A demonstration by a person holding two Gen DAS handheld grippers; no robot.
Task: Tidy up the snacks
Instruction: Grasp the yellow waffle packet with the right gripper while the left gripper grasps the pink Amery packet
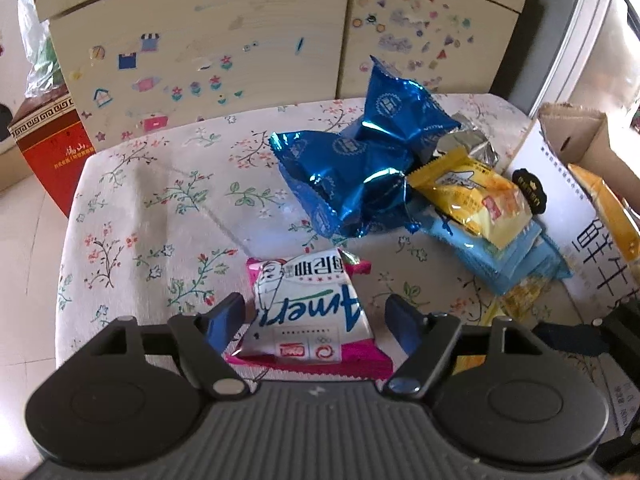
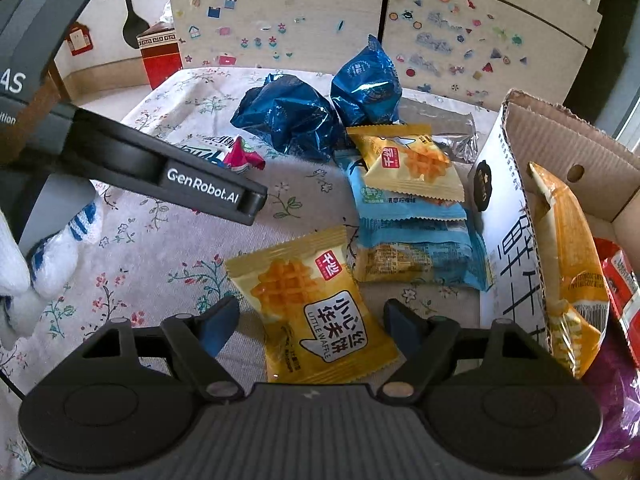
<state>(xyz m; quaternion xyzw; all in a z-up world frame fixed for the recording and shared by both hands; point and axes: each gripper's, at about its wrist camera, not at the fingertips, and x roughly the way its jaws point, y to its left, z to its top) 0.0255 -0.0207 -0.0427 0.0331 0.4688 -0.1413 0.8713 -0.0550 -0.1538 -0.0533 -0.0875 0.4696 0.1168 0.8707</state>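
At the right edge of the floral tablecloth (image 2: pixel 132 248) stands an open cardboard box (image 2: pixel 568 148) with Chinese print on its white side. Inside it, a yellow-orange packet (image 2: pixel 568 272) leans upright against the near wall, with a red packet (image 2: pixel 620 284) beside it and something purple (image 2: pixel 618 396) lower down, too cut off to identify.

On the cloth outside the box, two crumpled blue foil packets (image 1: pixel 360 160) lie touching each other near the sticker-covered cabinet (image 1: pixel 200 48). A silver wrapper (image 2: pixel 448 128) lies behind a stack of light-blue packets (image 2: pixel 416 236); the stack seems to hold two or three, but the count is unclear. One small yellow waffle packet (image 2: pixel 408 164) rests on top of that stack. A second Little Waffle packet (image 2: pixel 316 308) lies flat on the cloth, apart from the stack. A white-and-pink snack packet (image 1: pixel 308 312) lies alone nearer the left side. A red carton (image 1: pixel 52 148) stands on the floor beyond the cloth.

Both grippers tilt steeply downward. The left gripper (image 1: pixel 316 316) straddles the white-and-pink packet, its blue pads (image 1: pixel 224 316) clear of the wrapper on both sides. The right gripper (image 2: pixel 312 320) straddles the flat waffle packet, jaws parted, with no firm contact visible. A white-and-blue knit glove (image 2: pixel 60 248) grips the left tool.
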